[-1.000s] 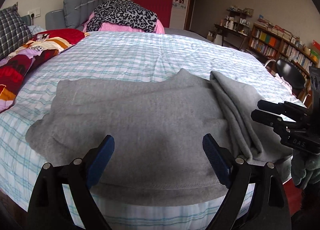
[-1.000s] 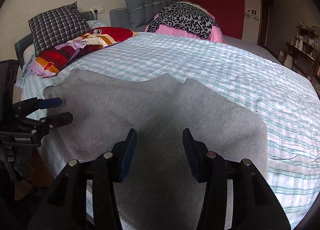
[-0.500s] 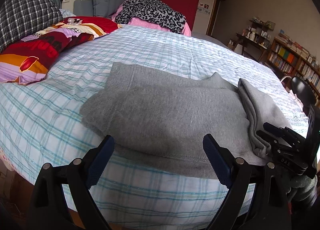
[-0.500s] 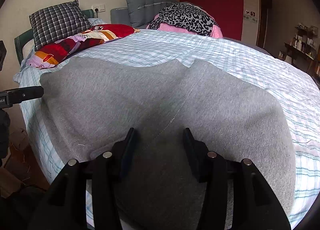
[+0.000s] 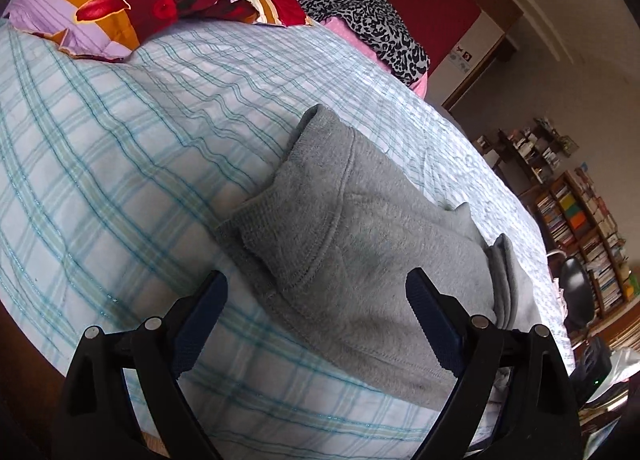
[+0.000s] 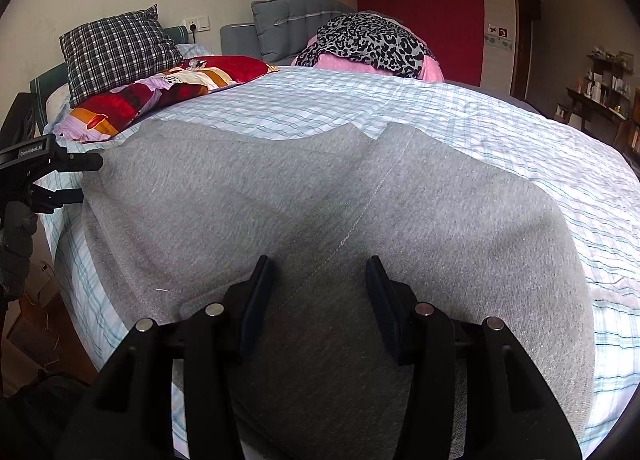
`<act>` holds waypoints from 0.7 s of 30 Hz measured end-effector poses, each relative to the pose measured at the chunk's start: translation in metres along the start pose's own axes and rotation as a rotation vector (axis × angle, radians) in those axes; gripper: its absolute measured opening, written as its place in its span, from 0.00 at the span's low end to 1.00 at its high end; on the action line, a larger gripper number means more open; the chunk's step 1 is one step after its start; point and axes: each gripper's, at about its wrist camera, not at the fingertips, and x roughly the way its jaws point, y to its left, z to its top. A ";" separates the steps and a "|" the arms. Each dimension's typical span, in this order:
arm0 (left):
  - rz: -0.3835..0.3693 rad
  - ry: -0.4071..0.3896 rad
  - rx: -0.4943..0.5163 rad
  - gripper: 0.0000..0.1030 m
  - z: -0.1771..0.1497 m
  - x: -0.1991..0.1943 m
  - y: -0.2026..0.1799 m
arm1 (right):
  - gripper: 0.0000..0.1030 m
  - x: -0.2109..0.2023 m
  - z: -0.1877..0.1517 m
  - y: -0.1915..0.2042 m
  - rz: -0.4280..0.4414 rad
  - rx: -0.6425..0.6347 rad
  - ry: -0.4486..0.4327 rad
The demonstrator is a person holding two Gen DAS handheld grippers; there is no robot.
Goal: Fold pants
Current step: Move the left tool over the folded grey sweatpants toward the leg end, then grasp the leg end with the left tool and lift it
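Our left gripper [image 5: 316, 300] has swung to the pants' [image 5: 360, 244] end, spread wide; right gripper [image 6: 320, 292] hovers spread, both empty — next fold coming.

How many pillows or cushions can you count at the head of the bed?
3: a checked pillow far left by the wall, a red patterned one lying in front of it, and a grey cushion upright further right. The leopard-print pile may hide more.
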 end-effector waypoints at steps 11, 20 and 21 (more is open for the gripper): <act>0.036 0.033 -0.058 0.44 0.013 0.015 -0.008 | 0.49 -0.001 -0.003 -0.003 0.005 0.013 -0.017; 0.026 -0.058 0.081 0.22 0.019 -0.012 -0.055 | 0.49 -0.004 -0.003 -0.006 0.014 0.032 -0.024; 0.023 -0.070 0.099 0.22 0.020 -0.015 -0.062 | 0.48 -0.004 -0.003 -0.007 0.018 0.037 -0.025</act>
